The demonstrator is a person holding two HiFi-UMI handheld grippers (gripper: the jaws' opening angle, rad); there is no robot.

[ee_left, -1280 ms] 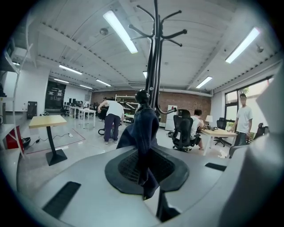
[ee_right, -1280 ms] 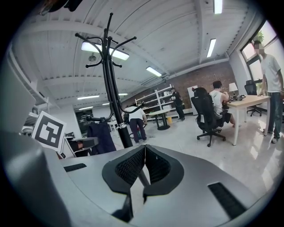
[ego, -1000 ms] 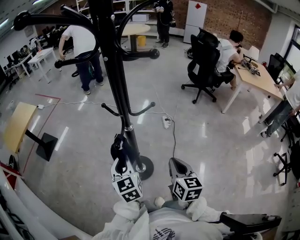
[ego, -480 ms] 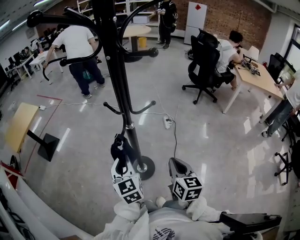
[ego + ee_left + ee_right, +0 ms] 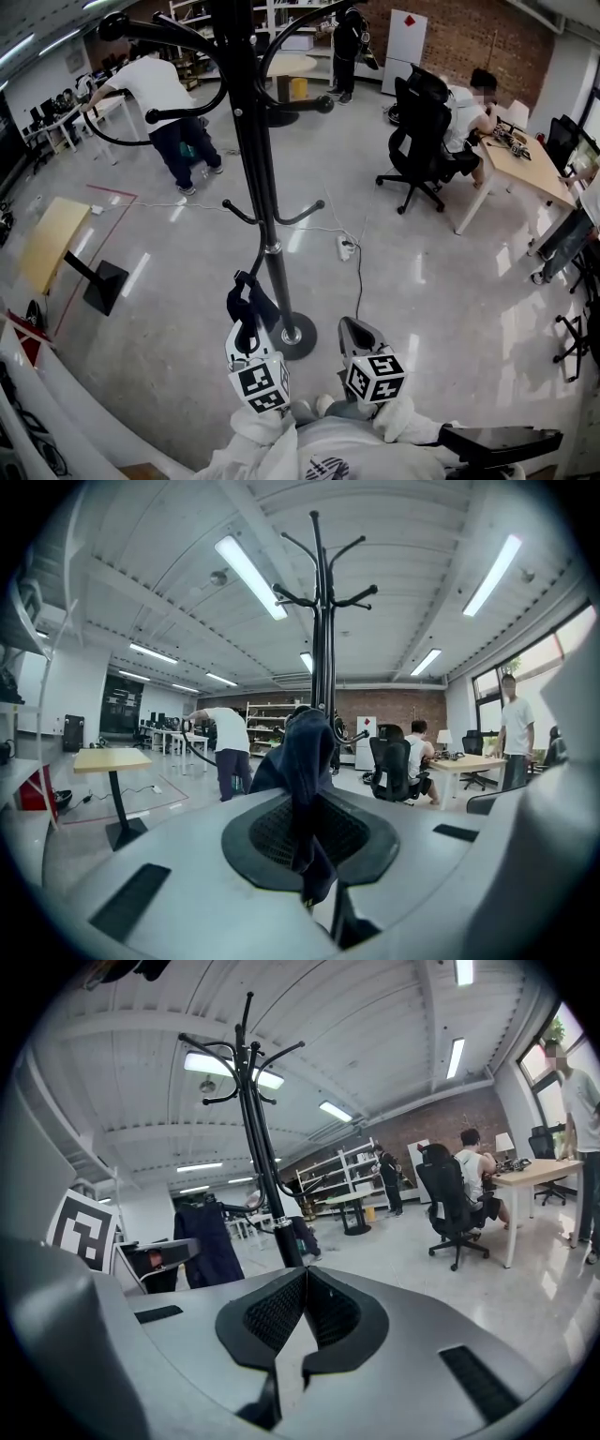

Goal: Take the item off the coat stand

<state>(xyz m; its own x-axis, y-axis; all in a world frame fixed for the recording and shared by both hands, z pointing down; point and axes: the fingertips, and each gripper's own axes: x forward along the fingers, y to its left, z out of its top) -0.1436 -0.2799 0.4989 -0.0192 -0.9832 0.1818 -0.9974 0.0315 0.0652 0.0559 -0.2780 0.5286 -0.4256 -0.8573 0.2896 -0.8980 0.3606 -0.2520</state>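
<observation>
Item: dark blue cloth (image 5: 249,302) was off the hooks, pinched in the left claw low beside the coat stand's pole, above its round base (image 5: 292,336); whether it touched the pole could not be told.
Left claw (image 5: 309,803): closed on the cloth, with fabric bunched above the jaws and a fold trailing down between them.
Right claw (image 5: 305,1279): jaws pressed together with nothing between them, held low just beside the left one, close to the person's body.
Coat stand (image 5: 255,159): black and upright, with long curved hooks at the top and a smaller pair lower on the pole.
Floor (image 5: 187,309): glossy grey; a white power strip (image 5: 345,247) with its cable lay beyond the base.
Right side: a seated person (image 5: 469,103) sat in a black office chair (image 5: 422,122) at a wooden desk (image 5: 525,164).
Left side: a person in a white shirt (image 5: 155,89) bent forward; a small yellow-topped table (image 5: 52,242) stood nearer.
</observation>
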